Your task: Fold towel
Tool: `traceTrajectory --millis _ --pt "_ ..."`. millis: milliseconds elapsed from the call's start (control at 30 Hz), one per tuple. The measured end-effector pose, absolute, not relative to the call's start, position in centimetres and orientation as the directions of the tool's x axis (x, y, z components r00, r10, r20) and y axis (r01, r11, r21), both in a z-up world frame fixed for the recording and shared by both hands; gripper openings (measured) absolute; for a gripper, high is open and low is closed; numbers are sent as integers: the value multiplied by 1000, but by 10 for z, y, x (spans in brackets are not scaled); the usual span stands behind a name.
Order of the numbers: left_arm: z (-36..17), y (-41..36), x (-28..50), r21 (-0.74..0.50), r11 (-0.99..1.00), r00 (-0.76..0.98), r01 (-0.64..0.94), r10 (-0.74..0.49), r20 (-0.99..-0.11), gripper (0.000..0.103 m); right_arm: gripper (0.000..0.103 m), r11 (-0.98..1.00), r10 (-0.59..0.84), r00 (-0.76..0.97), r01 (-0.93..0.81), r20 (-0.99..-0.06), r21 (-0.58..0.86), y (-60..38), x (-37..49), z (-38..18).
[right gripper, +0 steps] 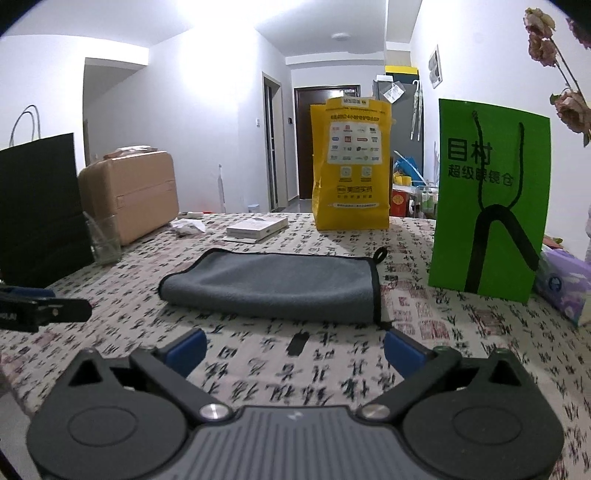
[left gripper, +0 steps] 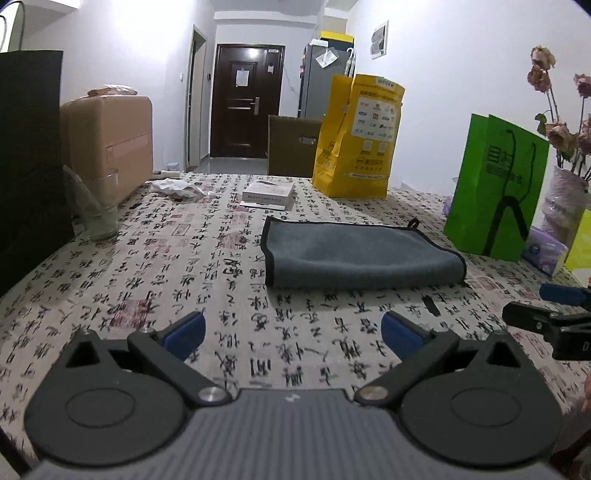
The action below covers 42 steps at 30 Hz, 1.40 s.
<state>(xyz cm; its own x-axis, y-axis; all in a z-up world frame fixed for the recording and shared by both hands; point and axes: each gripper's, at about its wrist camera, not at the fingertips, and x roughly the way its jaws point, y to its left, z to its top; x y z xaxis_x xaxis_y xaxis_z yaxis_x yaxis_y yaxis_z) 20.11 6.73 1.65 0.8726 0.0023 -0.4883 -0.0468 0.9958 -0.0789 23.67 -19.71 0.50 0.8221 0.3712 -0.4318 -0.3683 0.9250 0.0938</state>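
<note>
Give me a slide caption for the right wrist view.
Open right gripper faces folded grey towel on calligraphy-print tablecloth.

Evenly lit from overhead, blown-out glare on the ceiling [right gripper: 229, 33]. Strong fisheye bending, dark vignetted corners. Soft shadows under the towel [left gripper: 354, 254]. Slight blur on the tablecloth [right gripper: 295, 376] print.

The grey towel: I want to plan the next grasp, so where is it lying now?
The grey towel lies folded on the tablecloth ahead of both open grippers, left of the green bag.
</note>
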Motion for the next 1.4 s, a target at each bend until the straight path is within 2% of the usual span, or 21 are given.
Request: traceTrajectory --millis 200,567,833,1000,1200,1400 --pt "11 58 172 -65 996 886 -55 19 -463 103 103 924 371 827 -374 -422 78 -195 202 1" --pt "6 41 102 -8 999 943 -32 28 -332 103 103 921 377 848 -386 -373 52 -201 149 7" --pt "-3 32 59 -1 1000 949 -11 10 -314 103 103 909 407 845 -412 -347 63 -206 96 -7" --pt "-4 24 37 43 999 967 -9 20 -256 103 103 898 427 844 -436 -324 48 -204 71 -9" --pt "-3 31 17 23 1000 968 -22 27 -249 103 103 885 452 840 -464 -301 34 -201 40 -8" --pt "-10 27 1 31 1000 962 0 8 -273 103 103 871 469 819 -492 -332 16 -194 24 -12"
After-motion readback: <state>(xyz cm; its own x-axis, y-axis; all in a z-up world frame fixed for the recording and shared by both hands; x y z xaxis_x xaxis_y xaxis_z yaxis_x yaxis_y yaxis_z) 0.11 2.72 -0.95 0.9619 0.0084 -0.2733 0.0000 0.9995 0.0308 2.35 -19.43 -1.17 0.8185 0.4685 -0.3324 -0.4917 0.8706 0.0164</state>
